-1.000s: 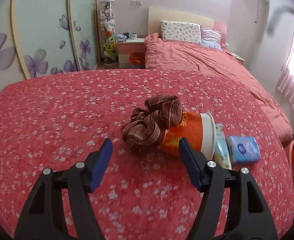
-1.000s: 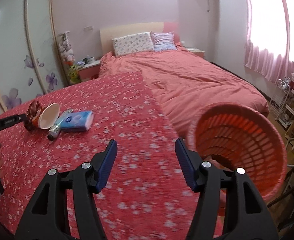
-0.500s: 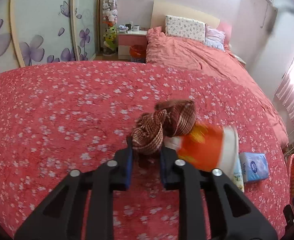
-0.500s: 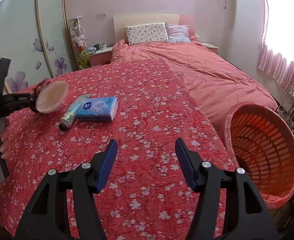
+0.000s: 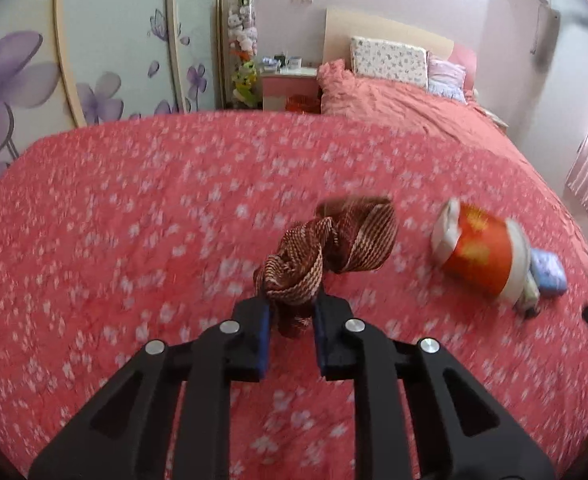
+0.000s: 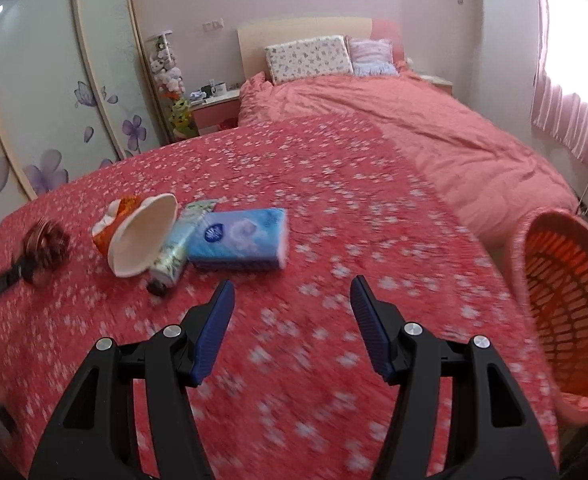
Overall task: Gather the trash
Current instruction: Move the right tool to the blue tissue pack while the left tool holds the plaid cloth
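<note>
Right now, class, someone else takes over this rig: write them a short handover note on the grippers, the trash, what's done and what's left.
Left gripper: shut on the brown cloth, lifted off the bedspread.
Right gripper: jaws opening, nothing between them, above the bedspread.
On the bedspread: cup on its side, tube, tissue pack, side by side.
Basket: at the bed's right edge; nothing visible inside.
Done: cloth picked up.
Left: bin the cloth, then probably the cup and tube.

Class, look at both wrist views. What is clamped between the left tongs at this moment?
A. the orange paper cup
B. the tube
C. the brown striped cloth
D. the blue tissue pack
C: in the left wrist view the left tongs are closed on the bunched brown striped cloth, while the orange paper cup lies apart on the bedspread to its right.
</note>
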Available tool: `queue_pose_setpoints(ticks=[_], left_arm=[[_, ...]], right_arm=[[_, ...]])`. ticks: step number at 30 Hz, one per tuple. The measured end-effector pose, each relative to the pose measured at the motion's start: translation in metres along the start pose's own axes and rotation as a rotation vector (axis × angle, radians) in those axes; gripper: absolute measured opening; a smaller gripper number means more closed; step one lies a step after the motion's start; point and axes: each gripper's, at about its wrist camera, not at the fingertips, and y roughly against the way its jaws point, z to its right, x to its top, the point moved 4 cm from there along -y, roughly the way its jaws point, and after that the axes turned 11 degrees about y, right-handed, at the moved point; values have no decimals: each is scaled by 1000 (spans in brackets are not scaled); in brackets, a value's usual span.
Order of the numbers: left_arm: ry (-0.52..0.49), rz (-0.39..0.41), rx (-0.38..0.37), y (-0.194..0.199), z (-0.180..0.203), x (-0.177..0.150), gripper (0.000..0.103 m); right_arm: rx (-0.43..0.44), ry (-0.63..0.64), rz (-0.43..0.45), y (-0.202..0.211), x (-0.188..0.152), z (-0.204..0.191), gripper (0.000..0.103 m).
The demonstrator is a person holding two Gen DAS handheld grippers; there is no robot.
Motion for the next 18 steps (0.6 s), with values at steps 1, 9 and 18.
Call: queue_pose_setpoints(ticks=[1, 9, 18], left_arm=[[10, -12, -4, -3, -2, -4, 19], [64, -64, -51, -15, -15, -10, 21], [52, -66, -52, -17, -16, -11, 22]], right_arm=[[5, -11, -9, -7, 4, -5, 66], [-34, -9, -34, -33, 21, -34, 79], [-102, 46, -145, -52, 19, -43, 80]])
